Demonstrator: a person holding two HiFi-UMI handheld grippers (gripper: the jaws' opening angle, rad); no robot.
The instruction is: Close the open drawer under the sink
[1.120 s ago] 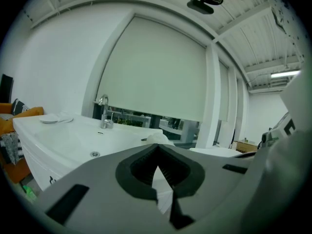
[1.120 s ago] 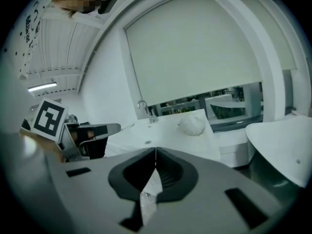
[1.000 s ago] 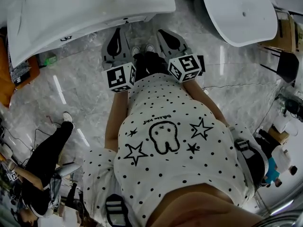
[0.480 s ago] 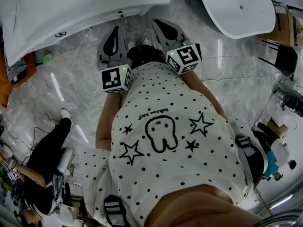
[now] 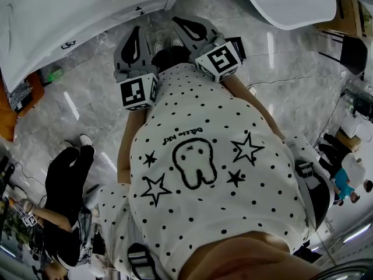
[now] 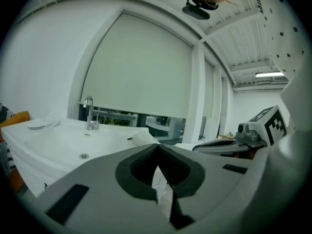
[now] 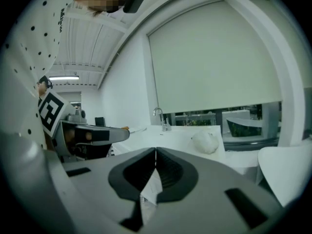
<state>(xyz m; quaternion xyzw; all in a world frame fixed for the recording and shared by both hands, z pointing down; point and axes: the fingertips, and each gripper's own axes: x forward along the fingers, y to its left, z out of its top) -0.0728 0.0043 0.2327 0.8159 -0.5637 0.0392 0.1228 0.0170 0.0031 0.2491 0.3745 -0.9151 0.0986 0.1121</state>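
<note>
The white sink unit (image 5: pixel 99 7) runs across the top left of the head view. Its front shows only as a narrow strip with small dark handles (image 5: pixel 139 9), and I cannot tell whether a drawer stands open. I hold both grippers side by side at chest height, pointing at the unit and short of it. The left gripper (image 5: pixel 137 30) and the right gripper (image 5: pixel 174 20) are both shut and hold nothing. In the left gripper view the jaws (image 6: pixel 157 148) meet below the basin (image 6: pixel 73 140) and its tap (image 6: pixel 88 114). The right gripper (image 7: pixel 155 151) has its jaws closed too.
A second white basin (image 5: pixel 288 2) stands at the top right. A crumpled white cloth (image 7: pixel 207 142) lies on the counter. A person in black (image 5: pixel 64 197) sits at the lower left. An orange object (image 5: pixel 20 98) lies by the unit's left end, and a dark chair (image 5: pixel 352 57) stands at the right.
Both grippers have moved up the head view, closer to the sink unit's front. Their jaws have stayed shut.
</note>
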